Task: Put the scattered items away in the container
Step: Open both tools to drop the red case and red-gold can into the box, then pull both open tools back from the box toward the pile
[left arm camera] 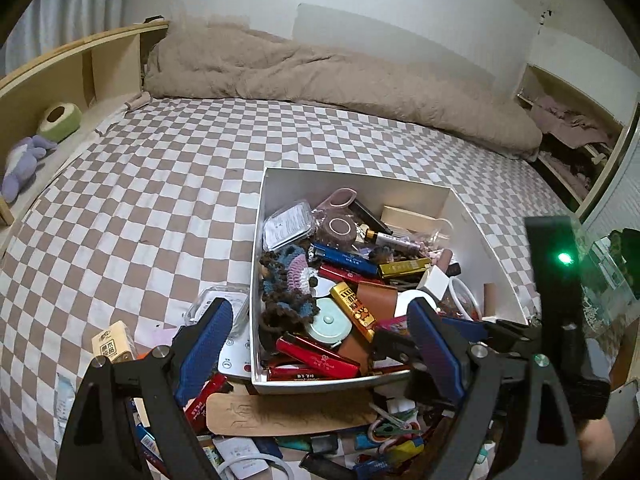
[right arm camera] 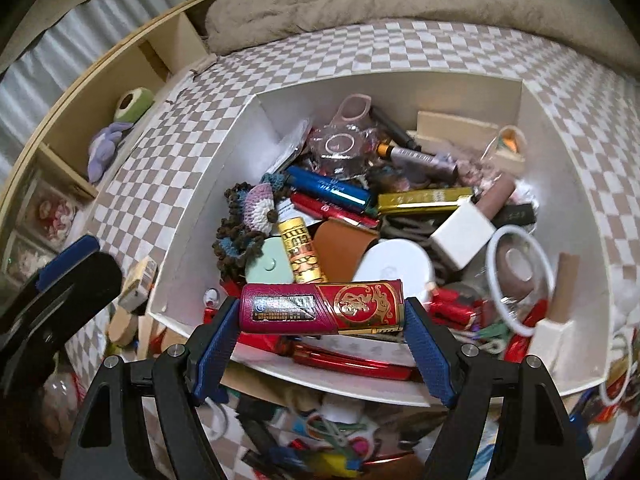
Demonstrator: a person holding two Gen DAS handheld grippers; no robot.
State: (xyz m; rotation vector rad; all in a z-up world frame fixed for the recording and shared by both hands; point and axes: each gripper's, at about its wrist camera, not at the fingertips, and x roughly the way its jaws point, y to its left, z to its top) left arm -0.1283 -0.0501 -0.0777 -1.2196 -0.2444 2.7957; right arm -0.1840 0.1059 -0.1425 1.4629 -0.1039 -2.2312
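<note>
red pack (right arm camera: 321, 307) ends behind claw pads (right arm camera: 219, 334)

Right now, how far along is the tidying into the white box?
Well along: the white box is already heaped with items. In hand: the right claw holds a red pack over its near edge. Left: clutter on the checkered bedsheet; the left claw is empty.

A white open box (left arm camera: 280, 184) heaped with small items sits on the checkered bed (left arm camera: 160, 184). A crumpled beige duvet (left arm camera: 320, 76) lies behind the box, a wooden shelf (left arm camera: 80, 68) to its left, loose clutter (left arm camera: 360, 436) before it.
</note>
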